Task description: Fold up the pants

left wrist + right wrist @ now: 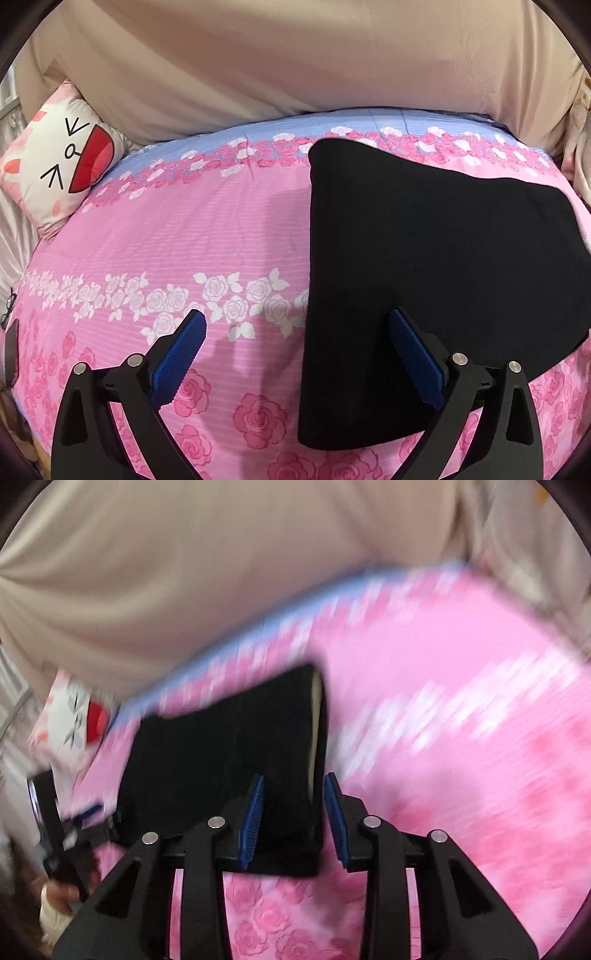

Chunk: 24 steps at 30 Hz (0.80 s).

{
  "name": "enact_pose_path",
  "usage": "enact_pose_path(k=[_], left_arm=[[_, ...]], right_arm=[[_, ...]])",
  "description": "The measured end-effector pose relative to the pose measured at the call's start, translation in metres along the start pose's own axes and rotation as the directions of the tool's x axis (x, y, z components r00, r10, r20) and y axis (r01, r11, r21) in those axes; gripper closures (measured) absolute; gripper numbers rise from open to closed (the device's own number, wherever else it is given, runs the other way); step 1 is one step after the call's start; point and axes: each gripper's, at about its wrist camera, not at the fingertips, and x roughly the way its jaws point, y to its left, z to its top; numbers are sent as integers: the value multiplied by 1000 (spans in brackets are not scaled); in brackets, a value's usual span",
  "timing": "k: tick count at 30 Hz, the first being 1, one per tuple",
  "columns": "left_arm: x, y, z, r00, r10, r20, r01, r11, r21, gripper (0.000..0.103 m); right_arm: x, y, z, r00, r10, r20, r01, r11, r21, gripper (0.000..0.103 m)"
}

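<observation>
A beige curtain (295,55) is seen across the far side, behind a bed covered by a pink rose-print bedspread (166,240) with a blue band along its far edge. The black pants (424,258) are laid flat on the bedspread as a folded dark panel — in the left wrist view they occupy the right half of the bed surface, their near edge reaching toward the camera. A cartoon-face cushion (62,158) is propped at the far left corner, well apart from the pants.

The left gripper (295,354) is held with its blue-padded jaws spread wide and nothing between them; its right finger is seen over the near part of the pants, its left finger over bare bedspread. The right gripper (293,819) is likewise parted — a gap is visible on either side of the pants' near corner (229,757), which lies between the pads. Contact with the cloth cannot be determined. The right wrist view is heavily motion-blurred.
</observation>
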Motion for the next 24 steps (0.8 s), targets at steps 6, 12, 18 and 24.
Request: enact_pose_path(k=[6, 12, 18, 24], left_arm=[[3, -2, -2, 1000, 16, 0, -16, 1000, 14, 5], [4, -1, -3, 1000, 9, -1, -9, 1000, 29, 5], [7, 2, -2, 1000, -11, -9, 11, 1000, 15, 5], [-6, 19, 1, 1000, -12, 17, 12, 1000, -11, 5]], right_arm=[[37, 79, 35, 994, 108, -32, -112, 974, -198, 72], [172, 82, 29, 980, -15, -201, -29, 976, -216, 75], [121, 120, 34, 980, 119, -162, -152, 964, -216, 72], [112, 164, 22, 972, 155, -179, -202, 937, -285, 72]])
